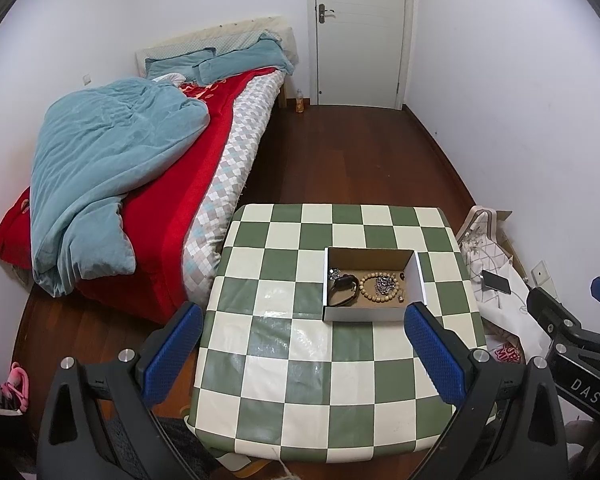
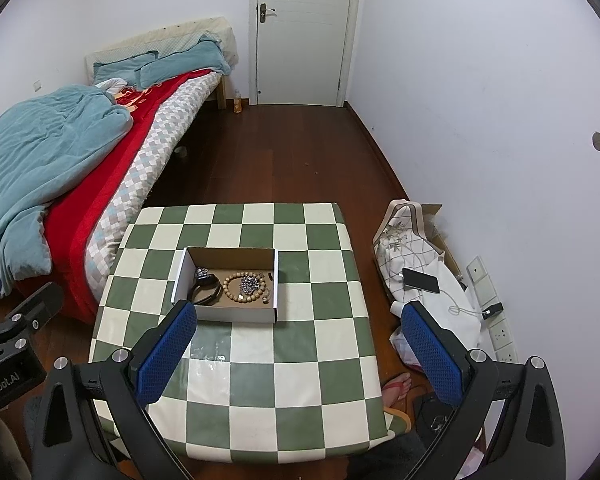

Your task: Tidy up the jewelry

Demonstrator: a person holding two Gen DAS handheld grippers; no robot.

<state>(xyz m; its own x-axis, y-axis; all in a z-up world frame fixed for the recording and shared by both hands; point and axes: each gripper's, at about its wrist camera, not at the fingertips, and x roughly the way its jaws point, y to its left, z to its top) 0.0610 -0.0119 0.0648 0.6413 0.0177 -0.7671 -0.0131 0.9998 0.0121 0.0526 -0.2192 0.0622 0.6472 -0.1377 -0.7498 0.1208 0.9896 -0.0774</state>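
A shallow cardboard box [image 1: 419,276] [image 2: 228,314] sits on a green and white checkered table [image 1: 312,368] [image 2: 300,360]. Inside lie a wooden bead bracelet [image 1: 367,292] [image 2: 230,294], a silver chain pile [image 1: 384,285] [image 2: 249,283], a dark strap watch [image 1: 342,290] [image 2: 204,290] and small silver pieces [image 1: 334,272] [image 2: 201,270]. My left gripper [image 1: 304,318] is open and empty, held above the table's near side. My right gripper [image 2: 298,316] is open and empty, above the table to the right of the box. Each gripper shows at the other view's edge.
A bed [image 1: 148,184] [image 2: 80,160] with a blue quilt and red blanket stands left of the table. A white bag with a phone [image 1: 496,282] [image 2: 421,280] lies on the floor at the right. A white door [image 1: 360,32] is at the back.
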